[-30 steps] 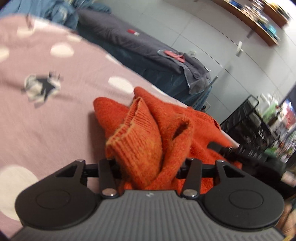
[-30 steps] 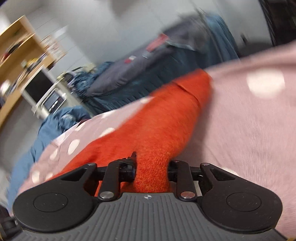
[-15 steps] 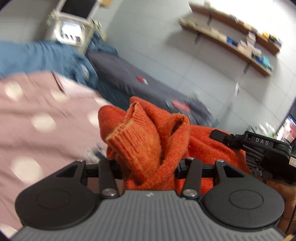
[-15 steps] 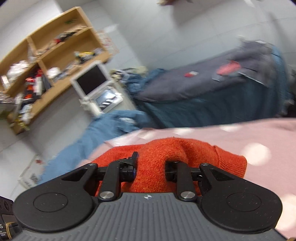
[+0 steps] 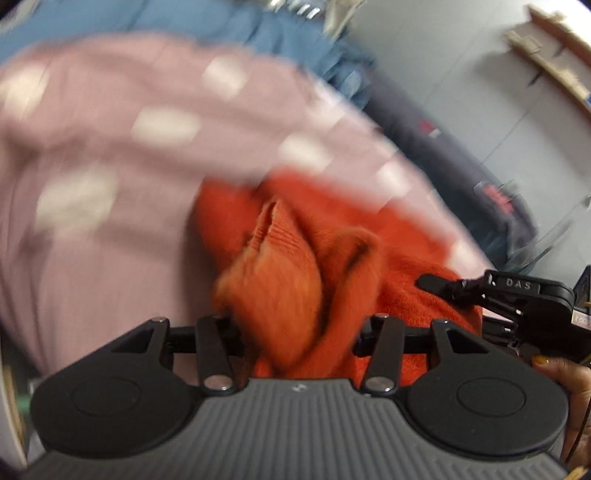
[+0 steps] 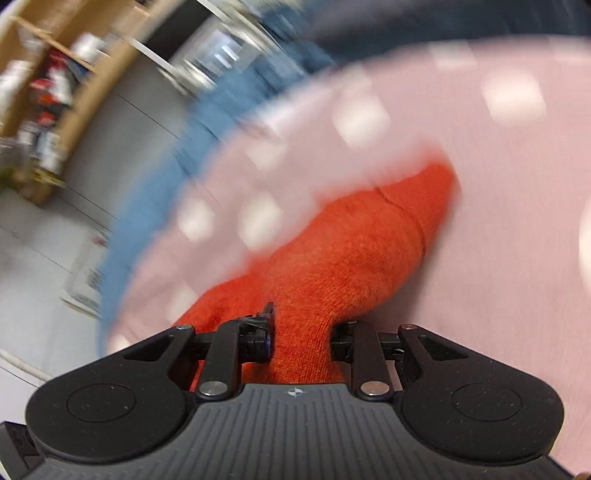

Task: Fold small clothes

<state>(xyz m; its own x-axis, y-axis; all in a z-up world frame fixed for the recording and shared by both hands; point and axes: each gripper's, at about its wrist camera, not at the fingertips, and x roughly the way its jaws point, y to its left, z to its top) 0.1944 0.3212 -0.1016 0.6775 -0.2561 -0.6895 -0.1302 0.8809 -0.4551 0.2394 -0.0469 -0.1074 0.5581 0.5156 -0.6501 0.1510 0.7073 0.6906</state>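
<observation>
An orange knit garment lies bunched over the pink dotted bedspread. My left gripper holds a thick fold with a ribbed cuff between its jaws, which are opening slightly; the cloth still fills the gap. In the right wrist view my right gripper is shut on a narrow part of the same garment, which stretches away over the spread. One of the right gripper's fingers shows on the cloth at the right of the left wrist view. Both pictures are motion-blurred.
Blue cloth is heaped along the far edge of the spread, also in the right wrist view. A dark grey bed stands beyond. Wooden shelves hang on the wall. A hand shows at the right edge.
Both grippers have swung with the garment, from raised against the room's background down over the pink spread. In the right wrist view the orange cloth now stretches out long again.
</observation>
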